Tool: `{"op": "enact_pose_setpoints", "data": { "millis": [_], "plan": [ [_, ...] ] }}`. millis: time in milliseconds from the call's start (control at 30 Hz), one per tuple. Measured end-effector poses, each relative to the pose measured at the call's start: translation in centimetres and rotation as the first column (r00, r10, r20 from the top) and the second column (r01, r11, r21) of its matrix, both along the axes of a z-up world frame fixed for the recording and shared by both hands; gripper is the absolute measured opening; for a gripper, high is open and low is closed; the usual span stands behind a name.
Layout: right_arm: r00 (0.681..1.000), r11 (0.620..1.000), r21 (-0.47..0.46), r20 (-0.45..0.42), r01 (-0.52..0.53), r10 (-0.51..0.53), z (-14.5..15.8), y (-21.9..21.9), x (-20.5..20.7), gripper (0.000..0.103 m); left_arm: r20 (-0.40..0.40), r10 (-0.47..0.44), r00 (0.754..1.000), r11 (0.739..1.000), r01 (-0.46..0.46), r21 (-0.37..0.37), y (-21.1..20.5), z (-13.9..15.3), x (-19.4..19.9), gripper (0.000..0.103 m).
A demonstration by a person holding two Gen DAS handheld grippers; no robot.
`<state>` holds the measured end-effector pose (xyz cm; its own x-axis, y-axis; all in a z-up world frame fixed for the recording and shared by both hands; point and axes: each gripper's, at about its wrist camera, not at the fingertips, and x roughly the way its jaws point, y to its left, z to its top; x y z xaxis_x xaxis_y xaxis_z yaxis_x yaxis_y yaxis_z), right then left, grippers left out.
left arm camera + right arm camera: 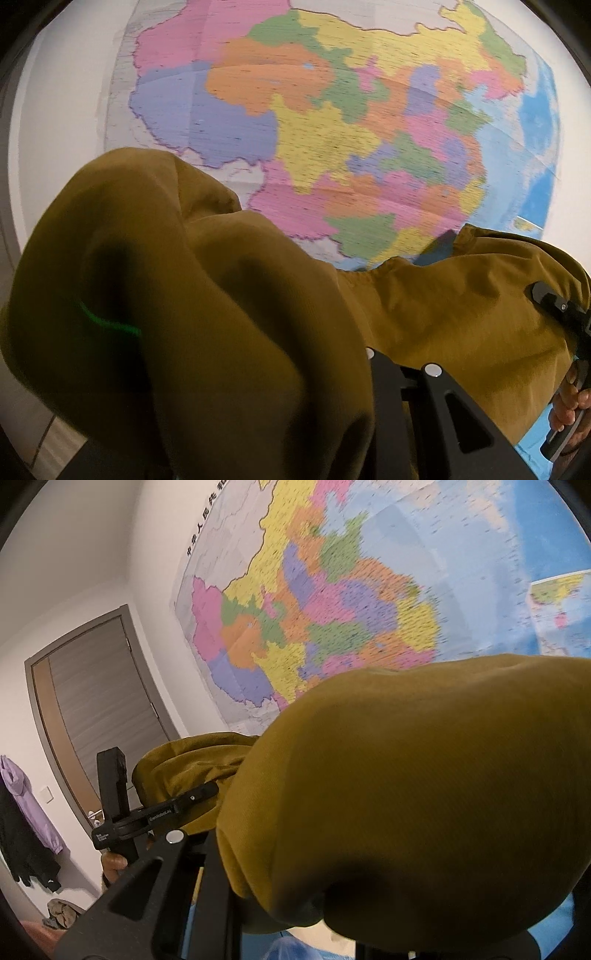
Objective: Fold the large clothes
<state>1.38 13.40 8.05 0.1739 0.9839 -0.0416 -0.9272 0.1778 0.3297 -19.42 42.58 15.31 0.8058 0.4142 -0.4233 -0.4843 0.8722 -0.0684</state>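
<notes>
Mustard garment (pixel 406 775) drapes over the right gripper (pixel 258 904) (map (pixel 332 609) behind).

I see both wrist views tilted upward at the wall map (pixel 332 129), pressed close behind mustard cloth (pixel 406 775). The 2 share map, cloth and each other's gripper.

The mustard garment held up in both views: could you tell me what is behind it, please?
Behind the mustard garment hangs a colourful wall map; its lower part is covered by the cloth.

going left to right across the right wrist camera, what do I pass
purple jacket hanging on the wall → grey door → left tool gripping the mustard garment → small inset map at the far right.
</notes>
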Motion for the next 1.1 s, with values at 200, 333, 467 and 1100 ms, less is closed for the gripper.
{"op": "enact_pose_setpoints", "data": {
  "millis": [200,333,467,1100],
  "plan": [
    [1.000,1.000,-0.013,0.010,-0.023,0.023,0.0,3.3,0.3,0.016,-0.007,0.047,0.999,0.999,-0.047,0.010,2.9,0.1,0.1,0.023],
    [0.999,0.999,-0.025,0.024,-0.040,0.040,-0.1,5.9,0.3,0.016,-0.013,0.082,0.997,0.997,-0.082,0.007,5.3,0.0,0.5,0.022],
    [0.998,0.998,-0.029,0.029,-0.060,0.060,-0.6,8.4,0.3,0.016,-0.022,0.122,0.992,0.992,-0.122,0.017,8.0,-0.5,0.8,0.022],
    [0.963,0.935,-0.283,-0.222,-0.213,0.152,-15.6,16.6,1.5,0.031,-0.250,0.271,0.930,0.934,-0.317,-0.163,21.0,-15.9,1.8,0.031]
  ]
}}
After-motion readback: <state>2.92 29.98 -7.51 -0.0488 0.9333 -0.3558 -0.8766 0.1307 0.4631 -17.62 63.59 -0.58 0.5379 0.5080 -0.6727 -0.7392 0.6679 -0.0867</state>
